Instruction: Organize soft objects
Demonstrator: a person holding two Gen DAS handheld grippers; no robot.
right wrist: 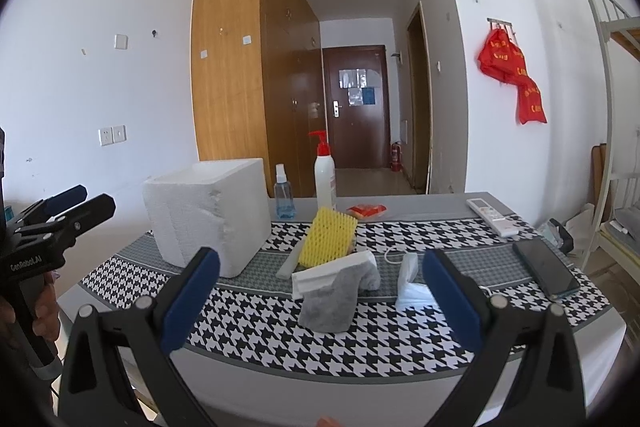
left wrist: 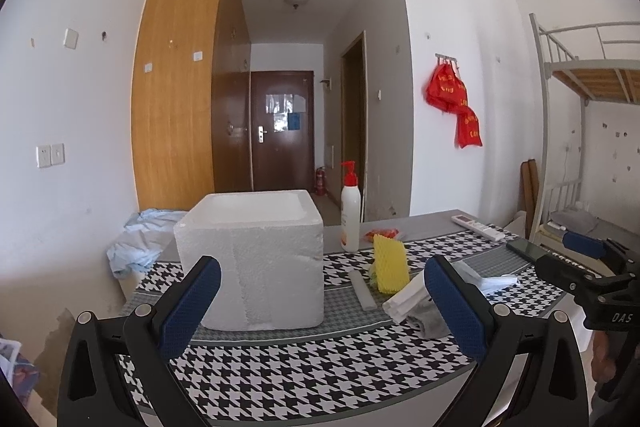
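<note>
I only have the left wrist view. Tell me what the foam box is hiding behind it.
Observer: A clear blue spray bottle stands behind the foam box, left of the pump bottle.
Operator: Report on the grey cloth. My left gripper covers part of it.
Observer: The grey cloth lies crumpled, and a white foam sheet rests on its far edge.
Operator: Check the cloth's right side.
Observer: A thin white cable loops on the tablecloth just beyond the sheet's right end.
</note>
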